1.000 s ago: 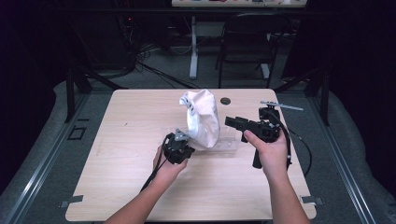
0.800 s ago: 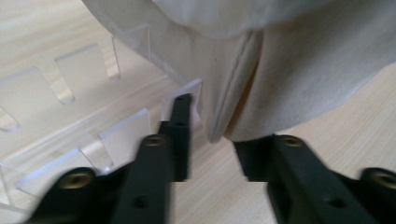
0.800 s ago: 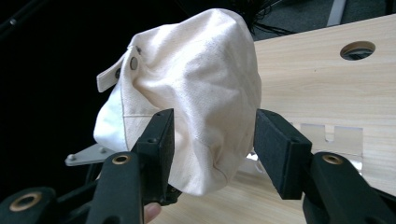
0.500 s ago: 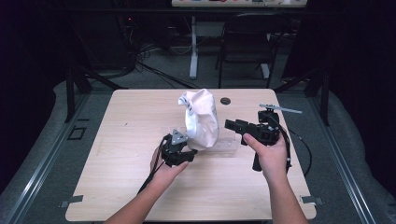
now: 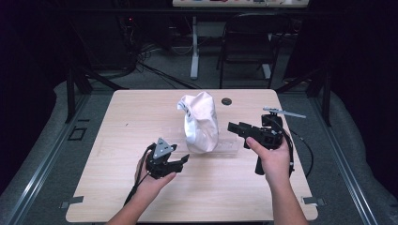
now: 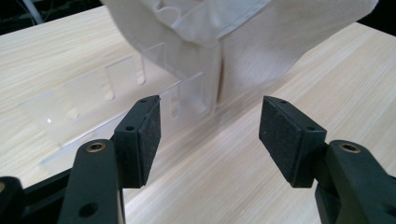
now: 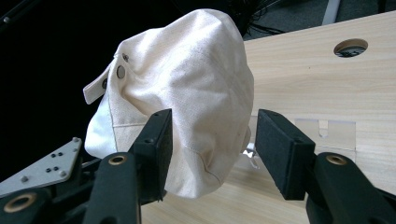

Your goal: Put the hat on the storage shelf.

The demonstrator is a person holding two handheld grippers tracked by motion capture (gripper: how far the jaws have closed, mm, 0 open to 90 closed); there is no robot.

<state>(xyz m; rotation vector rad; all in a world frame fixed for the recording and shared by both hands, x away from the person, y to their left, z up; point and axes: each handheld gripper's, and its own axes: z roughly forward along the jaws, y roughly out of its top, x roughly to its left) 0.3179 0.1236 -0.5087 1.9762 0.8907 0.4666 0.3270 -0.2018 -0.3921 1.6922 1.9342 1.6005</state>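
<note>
One white cloth cap stands propped on one clear plastic stand mid-desk, flanked by two grippers — left gripper and right gripper — both jaws spread wide, gripping nothing.

No legible text, labels, brands or nos. Dark marks on white cap near strap: too small to read.

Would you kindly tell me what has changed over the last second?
The left gripper let go of the white fabric cap and drew back toward the person, jaws open. The right gripper eased slightly away to the right, open. The cap stays propped on the clear plastic stand.
</note>
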